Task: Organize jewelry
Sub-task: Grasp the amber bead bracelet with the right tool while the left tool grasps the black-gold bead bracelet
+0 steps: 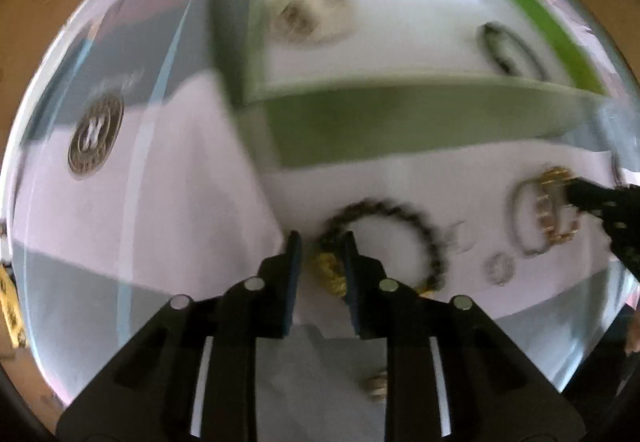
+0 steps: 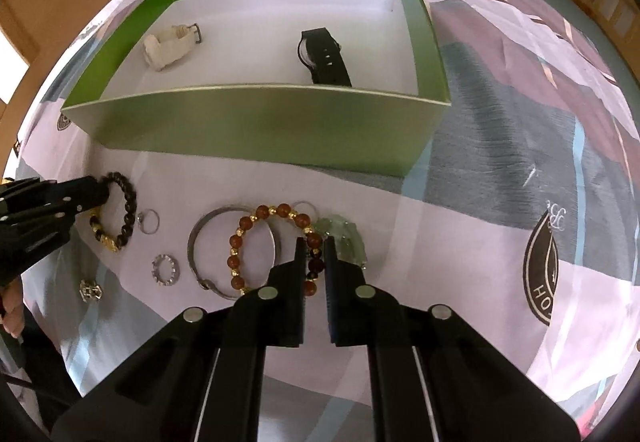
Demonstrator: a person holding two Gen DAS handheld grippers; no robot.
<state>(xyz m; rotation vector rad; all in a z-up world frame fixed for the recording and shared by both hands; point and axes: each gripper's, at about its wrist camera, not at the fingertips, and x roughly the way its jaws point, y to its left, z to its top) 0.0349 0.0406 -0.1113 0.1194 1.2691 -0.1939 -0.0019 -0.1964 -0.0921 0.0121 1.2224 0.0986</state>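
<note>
Surface: patterned bedsheet (image 2: 500,170), green box (image 2: 256,126) on it.
Left gripper (image 1: 320,242): fingers narrowly parted astride dark bead bracelet (image 1: 416,226), before box.
Right gripper (image 2: 313,246): near-closed around red bead bracelet (image 2: 240,242).

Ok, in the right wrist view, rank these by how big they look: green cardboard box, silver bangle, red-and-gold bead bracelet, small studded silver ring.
1. Green cardboard box, clearly largest.
2. Silver bangle and red-and-gold bead bracelet: similar size and overlapping, so not ranked.
3. Small studded silver ring, smallest.

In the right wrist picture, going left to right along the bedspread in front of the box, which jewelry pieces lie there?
Dark bead bracelet → thin plain ring → sparkly ring → silver bangle → red-brown bead bracelet → pale green pendant.
</note>
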